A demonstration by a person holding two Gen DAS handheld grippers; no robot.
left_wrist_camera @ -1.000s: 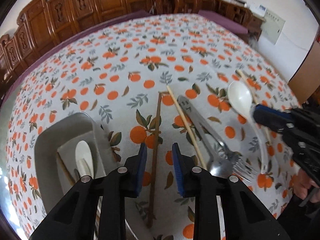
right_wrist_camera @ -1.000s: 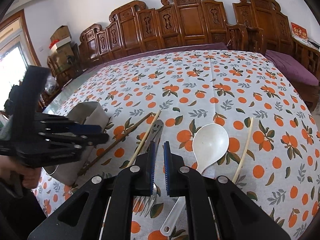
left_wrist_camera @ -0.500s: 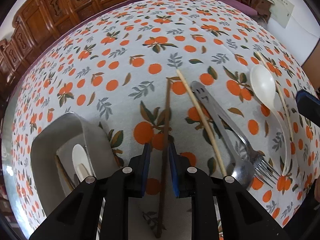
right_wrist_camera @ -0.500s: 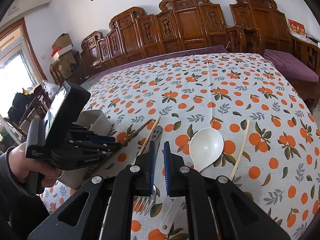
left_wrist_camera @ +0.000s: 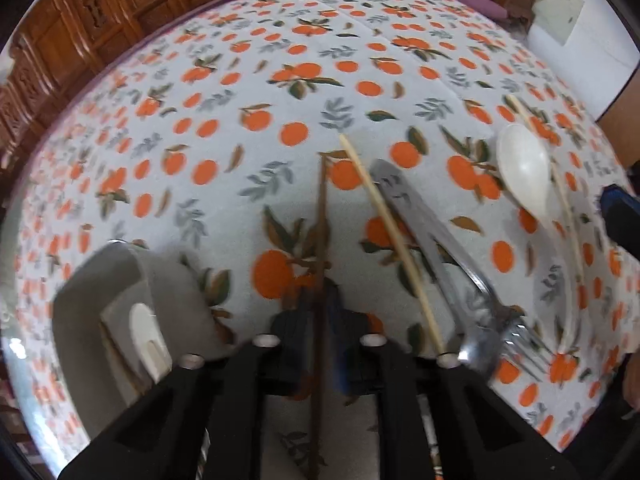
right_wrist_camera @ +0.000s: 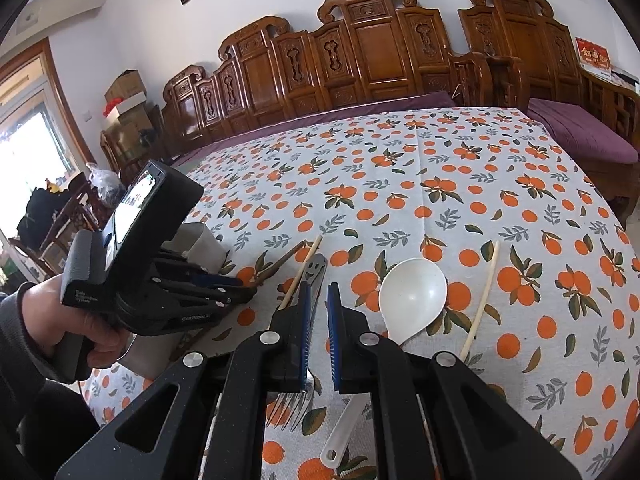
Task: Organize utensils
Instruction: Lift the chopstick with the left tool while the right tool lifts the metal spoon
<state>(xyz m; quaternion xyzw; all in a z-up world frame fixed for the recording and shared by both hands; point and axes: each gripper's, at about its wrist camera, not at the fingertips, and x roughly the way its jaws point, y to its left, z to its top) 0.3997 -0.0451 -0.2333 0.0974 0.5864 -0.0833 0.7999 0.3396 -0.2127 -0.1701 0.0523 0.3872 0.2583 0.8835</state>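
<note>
My left gripper (left_wrist_camera: 320,300) is shut on a dark brown chopstick (left_wrist_camera: 321,216) that lies on the orange-print tablecloth; it also shows in the right wrist view (right_wrist_camera: 244,286). A pale chopstick (left_wrist_camera: 384,232), a metal fork (left_wrist_camera: 444,256), a white spoon (left_wrist_camera: 524,168) and a second pale chopstick (left_wrist_camera: 560,184) lie to its right. My right gripper (right_wrist_camera: 318,308) is nearly shut and empty above the fork (right_wrist_camera: 314,276). The spoon (right_wrist_camera: 412,292) and a pale chopstick (right_wrist_camera: 482,300) lie right of it.
A grey utensil holder (left_wrist_camera: 80,296) stands at the left with a white spoon (left_wrist_camera: 146,332) inside. Carved wooden benches (right_wrist_camera: 360,64) line the far table edge. The table edge falls off at the right.
My left gripper moved forward and down and closed on the dark brown chopstick. My right gripper stayed almost still and nearly shut.
</note>
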